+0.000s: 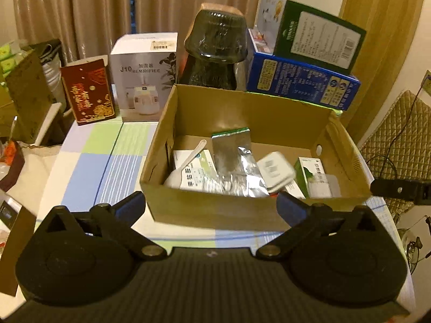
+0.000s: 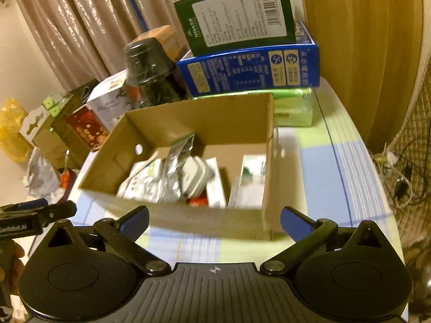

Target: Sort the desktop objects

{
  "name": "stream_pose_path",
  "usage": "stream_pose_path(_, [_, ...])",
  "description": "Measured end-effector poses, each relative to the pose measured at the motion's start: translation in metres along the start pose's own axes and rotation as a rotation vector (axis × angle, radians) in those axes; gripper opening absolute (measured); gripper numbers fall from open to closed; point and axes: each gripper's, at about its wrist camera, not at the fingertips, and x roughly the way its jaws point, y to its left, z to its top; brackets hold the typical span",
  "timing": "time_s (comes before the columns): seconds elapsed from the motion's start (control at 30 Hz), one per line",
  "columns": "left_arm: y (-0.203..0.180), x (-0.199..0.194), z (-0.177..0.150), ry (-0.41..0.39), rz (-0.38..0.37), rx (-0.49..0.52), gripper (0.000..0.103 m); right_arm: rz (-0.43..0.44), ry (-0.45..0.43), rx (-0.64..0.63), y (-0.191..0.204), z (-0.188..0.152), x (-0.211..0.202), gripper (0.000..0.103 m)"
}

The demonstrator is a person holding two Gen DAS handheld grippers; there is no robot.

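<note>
An open cardboard box stands on the checked tablecloth. Inside lie a silver foil pouch, a white spoon, a white flat case, a green-and-white carton and a labelled white packet. My left gripper is open just before the box's front wall, nothing between its fingers. My right gripper is open too, at the same box from its right corner, and empty. The pouch and case show there blurred.
Behind the box stand a red carton, a white humidifier box, a dark wrapped jar, and a blue box with a green box on it. A quilted chair and cables are right of the table.
</note>
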Motion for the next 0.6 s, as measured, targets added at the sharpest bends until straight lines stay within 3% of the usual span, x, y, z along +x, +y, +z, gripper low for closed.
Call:
stream_pose_path(0.3, [-0.017, -0.072, -0.042, -0.018, 0.036, -0.033, 0.102, -0.075, -0.074, -0.092, 0.029, -0.048, -0.072, 0.101])
stream_pose_path(0.6, [-0.033, -0.142, -0.084, -0.032, 0.008, -0.094, 0.102, -0.1, -0.126, -0.088, 0.04, -0.107, -0.139, 0.101])
